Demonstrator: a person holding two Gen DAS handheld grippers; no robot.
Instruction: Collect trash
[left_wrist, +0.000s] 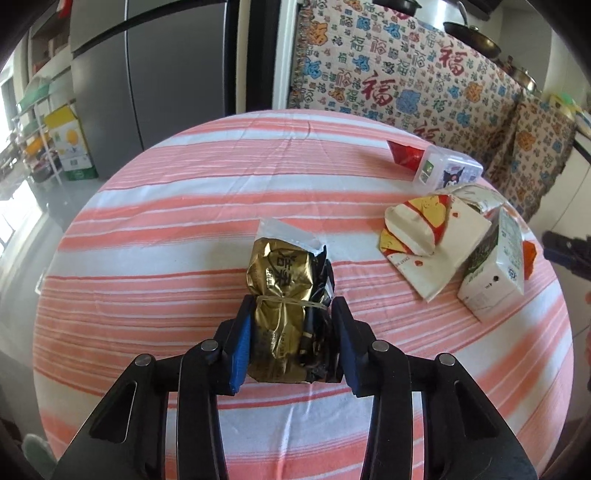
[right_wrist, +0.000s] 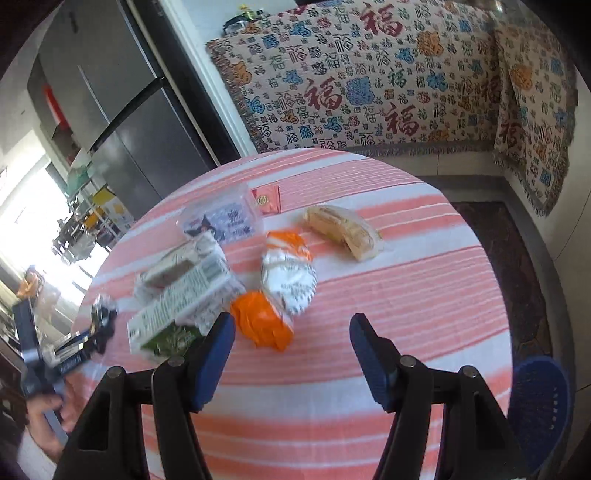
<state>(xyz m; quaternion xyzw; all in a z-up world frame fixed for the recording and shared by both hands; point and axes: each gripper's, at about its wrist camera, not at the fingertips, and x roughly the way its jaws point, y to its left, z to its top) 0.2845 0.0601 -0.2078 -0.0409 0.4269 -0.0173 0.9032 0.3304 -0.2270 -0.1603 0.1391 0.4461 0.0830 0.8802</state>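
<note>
- Left gripper (left_wrist: 291, 343) has the gold bag (left_wrist: 284, 295) between its pads, squeezing it, near the table (left_wrist: 184, 206) middle.
- Right gripper (right_wrist: 291, 354) is open w/ nothing in it, over the orange wrapper (right_wrist: 264, 321).
- Cartons, wrappers etc. not picked up yet. Lots left.

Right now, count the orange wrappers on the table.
2: one crumpled orange wrapper just ahead of the right tool, one orange-and-white wrapper beyond it, touching. Others may hide behind the cartons.
</note>
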